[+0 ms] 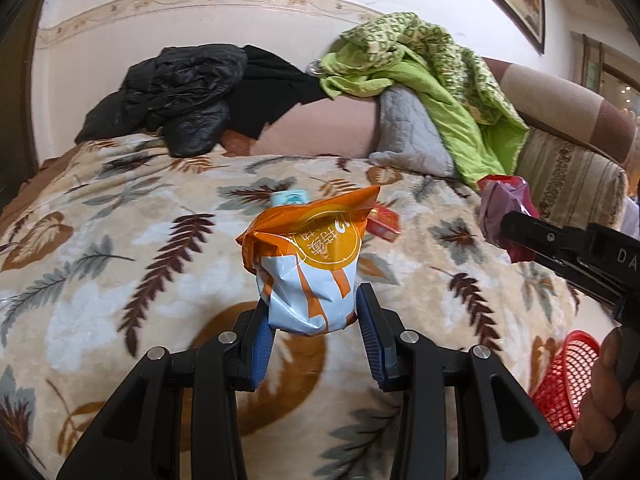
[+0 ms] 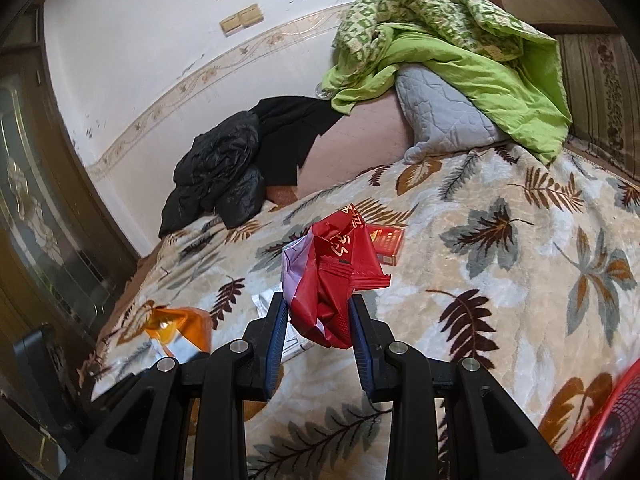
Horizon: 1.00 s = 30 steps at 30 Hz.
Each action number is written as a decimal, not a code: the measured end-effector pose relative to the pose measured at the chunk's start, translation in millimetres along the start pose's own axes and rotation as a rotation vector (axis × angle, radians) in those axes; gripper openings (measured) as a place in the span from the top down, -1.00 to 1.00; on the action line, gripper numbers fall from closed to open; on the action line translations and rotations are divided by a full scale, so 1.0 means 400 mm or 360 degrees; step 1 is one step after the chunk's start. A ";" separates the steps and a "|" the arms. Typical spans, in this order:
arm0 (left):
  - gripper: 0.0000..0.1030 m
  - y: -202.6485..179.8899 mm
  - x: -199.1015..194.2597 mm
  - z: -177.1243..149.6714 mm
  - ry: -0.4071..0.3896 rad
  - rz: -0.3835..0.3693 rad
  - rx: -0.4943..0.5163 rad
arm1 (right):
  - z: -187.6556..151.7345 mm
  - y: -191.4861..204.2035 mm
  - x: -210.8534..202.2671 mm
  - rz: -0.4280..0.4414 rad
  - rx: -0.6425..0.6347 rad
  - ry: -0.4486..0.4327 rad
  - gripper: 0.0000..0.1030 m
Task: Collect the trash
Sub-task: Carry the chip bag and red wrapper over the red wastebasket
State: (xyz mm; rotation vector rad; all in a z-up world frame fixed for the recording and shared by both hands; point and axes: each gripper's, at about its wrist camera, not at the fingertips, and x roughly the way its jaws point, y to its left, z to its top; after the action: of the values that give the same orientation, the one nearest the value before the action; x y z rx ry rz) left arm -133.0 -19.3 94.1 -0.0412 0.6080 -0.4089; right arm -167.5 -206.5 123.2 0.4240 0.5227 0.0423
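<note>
My left gripper (image 1: 314, 308) is shut on an orange and pale blue snack bag (image 1: 310, 264), held above the leaf-patterned blanket (image 1: 120, 264). My right gripper (image 2: 318, 312) is shut on a crumpled red wrapper (image 2: 336, 276) with a pale purple lining; it also shows at the right of the left wrist view (image 1: 506, 216). A small red box (image 2: 386, 242) lies on the blanket beyond the wrapper, also in the left wrist view (image 1: 384, 222). A light blue item (image 1: 289, 197) peeks out behind the orange bag. The orange bag shows at the lower left of the right wrist view (image 2: 180, 326).
A red mesh basket (image 1: 564, 380) sits at the lower right, its edge in the right wrist view (image 2: 600, 428). A black jacket (image 1: 184, 92), a green quilt (image 1: 432, 68) and a grey pillow (image 1: 412, 136) lie at the bed's far side. A dark wooden door (image 2: 36, 200) stands at the left.
</note>
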 end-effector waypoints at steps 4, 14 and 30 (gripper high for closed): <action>0.26 -0.037 -0.002 0.002 -0.0006 -0.0065 0.0025 | 0.011 -0.029 -0.034 0.0008 0.0042 -0.0013 0.36; 0.26 -0.125 -0.030 0.002 -0.0007 -0.0225 0.0080 | 0.015 -0.161 -0.221 -0.0131 0.0057 -0.0088 0.36; 0.26 -0.547 -0.030 -0.048 0.0357 -0.0883 0.0395 | -0.106 -0.483 -0.484 -0.0463 0.0331 0.0020 0.36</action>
State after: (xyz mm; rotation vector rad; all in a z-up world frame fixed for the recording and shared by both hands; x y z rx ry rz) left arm -231.8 -214.4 118.9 0.0765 0.7607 -1.0347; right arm -369.5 -394.9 104.3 0.5466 0.5993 -0.2917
